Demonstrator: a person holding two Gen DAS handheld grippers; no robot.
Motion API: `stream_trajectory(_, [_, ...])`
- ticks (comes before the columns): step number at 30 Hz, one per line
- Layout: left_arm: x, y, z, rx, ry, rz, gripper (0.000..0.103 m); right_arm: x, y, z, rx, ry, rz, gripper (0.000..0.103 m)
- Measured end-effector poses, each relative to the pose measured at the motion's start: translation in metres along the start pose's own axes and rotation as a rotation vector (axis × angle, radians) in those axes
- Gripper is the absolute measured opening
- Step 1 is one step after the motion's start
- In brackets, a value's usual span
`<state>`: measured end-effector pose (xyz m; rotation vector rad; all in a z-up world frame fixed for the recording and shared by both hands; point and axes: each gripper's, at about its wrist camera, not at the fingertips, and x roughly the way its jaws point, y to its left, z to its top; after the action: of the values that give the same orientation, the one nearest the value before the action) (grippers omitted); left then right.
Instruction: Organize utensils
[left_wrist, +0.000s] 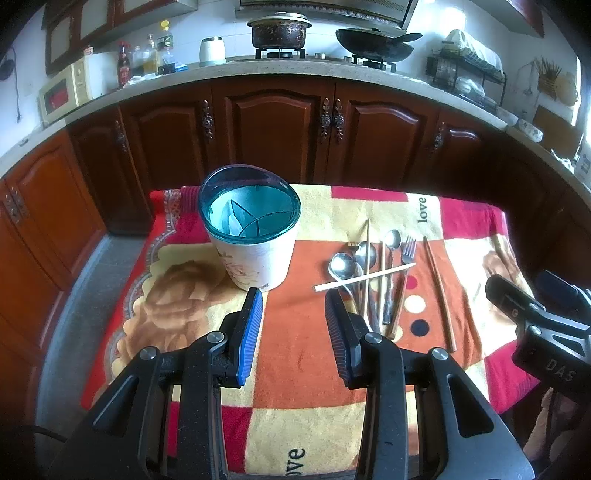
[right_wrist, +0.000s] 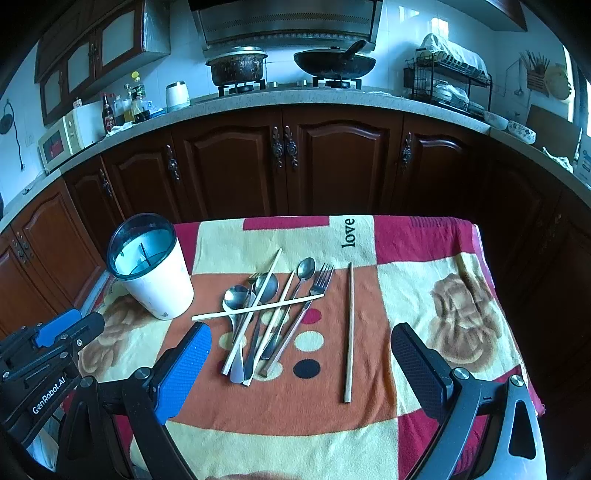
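A white utensil holder (left_wrist: 255, 243) with a teal divided rim stands upright at the table's left; it also shows in the right wrist view (right_wrist: 155, 273). A pile of metal spoons (right_wrist: 236, 299), forks (right_wrist: 321, 280) and pale chopsticks (right_wrist: 258, 306) lies at the middle of the cloth (left_wrist: 362, 273). One brown chopstick (right_wrist: 349, 332) lies apart to the right of the pile. My left gripper (left_wrist: 293, 299) is open and empty, just in front of the holder and left of the pile. My right gripper (right_wrist: 301, 336) is wide open and empty, above the near ends of the utensils.
A patterned cloth (right_wrist: 424, 295) covers the small table. Dark wooden cabinets (right_wrist: 332, 162) stand behind, with a counter carrying a pot (right_wrist: 236, 66), a wok (right_wrist: 334, 62) and a dish rack (right_wrist: 447, 77). The floor (left_wrist: 77, 317) drops off at the table's left.
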<state>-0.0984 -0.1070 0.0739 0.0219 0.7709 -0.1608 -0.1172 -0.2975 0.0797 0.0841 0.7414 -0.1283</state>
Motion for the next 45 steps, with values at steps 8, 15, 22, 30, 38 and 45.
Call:
stream_trajectory(8, [0.001,0.000,-0.001,-0.002,0.004,0.003,0.034,0.002,0.000,-0.001,-0.003,0.006,0.002,0.097])
stream_trajectory(15, [0.002,0.001,-0.001,-0.001,0.005,0.003,0.034,0.004,0.001,-0.001,-0.003,0.011,0.002,0.097])
stream_trajectory(22, [0.002,0.001,-0.001,-0.003,0.004,0.003,0.034,0.005,0.002,0.000,-0.002,0.011,0.005,0.097])
stream_trajectory(30, [0.002,0.001,-0.001,-0.004,0.004,0.003,0.034,0.008,0.003,0.001,-0.009,0.015,0.009,0.097])
stream_trajectory(38, [0.002,0.001,-0.001,-0.002,0.004,0.002,0.034,0.009,0.003,0.001,-0.009,0.020,0.008,0.097])
stream_trajectory(45, [0.003,0.001,-0.001,-0.003,0.010,0.001,0.034,0.012,0.000,0.001,-0.005,0.028,0.010,0.097])
